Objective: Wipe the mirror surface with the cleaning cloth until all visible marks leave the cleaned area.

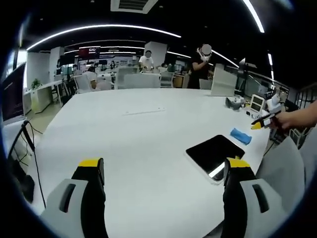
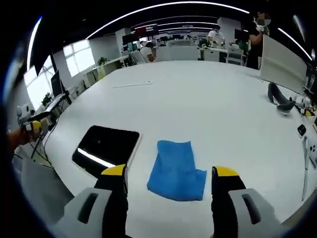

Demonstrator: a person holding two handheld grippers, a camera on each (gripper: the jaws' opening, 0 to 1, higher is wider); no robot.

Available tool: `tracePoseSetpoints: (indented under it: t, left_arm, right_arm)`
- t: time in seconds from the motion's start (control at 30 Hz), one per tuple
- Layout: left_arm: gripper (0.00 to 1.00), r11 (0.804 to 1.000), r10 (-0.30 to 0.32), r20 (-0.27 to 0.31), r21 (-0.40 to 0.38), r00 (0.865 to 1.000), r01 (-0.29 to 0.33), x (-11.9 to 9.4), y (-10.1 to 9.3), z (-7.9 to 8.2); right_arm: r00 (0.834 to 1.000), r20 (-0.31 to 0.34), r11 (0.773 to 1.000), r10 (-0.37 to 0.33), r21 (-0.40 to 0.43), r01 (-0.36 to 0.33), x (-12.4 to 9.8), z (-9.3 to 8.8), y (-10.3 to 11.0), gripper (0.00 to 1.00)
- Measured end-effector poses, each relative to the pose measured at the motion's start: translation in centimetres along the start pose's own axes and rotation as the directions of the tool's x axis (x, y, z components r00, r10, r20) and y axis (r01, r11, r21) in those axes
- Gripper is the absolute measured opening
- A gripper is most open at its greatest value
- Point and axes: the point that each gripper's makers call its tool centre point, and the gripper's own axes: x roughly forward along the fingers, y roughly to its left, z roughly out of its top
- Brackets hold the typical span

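Note:
The mirror [image 1: 215, 152] is a dark rectangular slab with a white rim, lying flat near the table's edge. In the right gripper view the mirror [image 2: 106, 148] lies left of a folded blue cleaning cloth [image 2: 176, 168]. My right gripper [image 2: 170, 178] hovers open just above the near end of the cloth, one jaw on either side and nothing held. My left gripper [image 1: 164, 168] is open over bare table, with the mirror close to its right jaw. The cloth [image 1: 240, 136] lies beyond the mirror, and a hand holds the right gripper [image 1: 265, 119] above it.
The large white table [image 1: 148, 139] carries a thin white strip [image 2: 131, 84] far off, a black object [image 2: 280, 99] and a monitor [image 2: 280, 59] at the right. A grey chair [image 1: 282, 168] stands by the mirror's side. People sit and stand at desks behind.

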Motion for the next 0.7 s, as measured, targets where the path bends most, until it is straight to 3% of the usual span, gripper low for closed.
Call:
tracePoseSetpoints:
  t: [0.2,0.37,0.47,0.57,0.7]
  left_arm:
    - [0.99,1.000,-0.002,-0.009,-0.002,1.000,0.002,-0.4,-0.2,-0.6]
    - [0.99,1.000,-0.001,-0.024,-0.002,1.000,0.001,-0.8,0.0,-1.3]
    - [0.99,1.000,0.005,-0.027,-0.013,1.000,-0.005,-1.0,0.2,-1.5]
    - [0.99,1.000,0.005,-0.036,-0.007,0.999,-0.005,-1.0,0.4,-1.7]
    - [0.99,1.000,0.006,-0.033,-0.012,0.999,-0.006,-0.9,0.3,-1.6]
  right_arm:
    - [0.998,-0.067,1.000,-0.022,0.020,0.023,2.3,-1.7,-0.1,0.39]
    - [0.989,-0.140,0.999,-0.042,0.007,0.043,3.7,-3.1,-0.5,0.37]
    - [0.989,-0.142,0.999,-0.053,0.004,0.054,4.1,-3.1,-0.6,0.35]
    - [0.970,-0.205,0.989,-0.131,0.039,0.141,4.2,-4.3,-1.9,0.30]
    - [0.971,-0.193,0.985,-0.143,0.066,0.159,4.4,-4.1,-1.9,0.25]
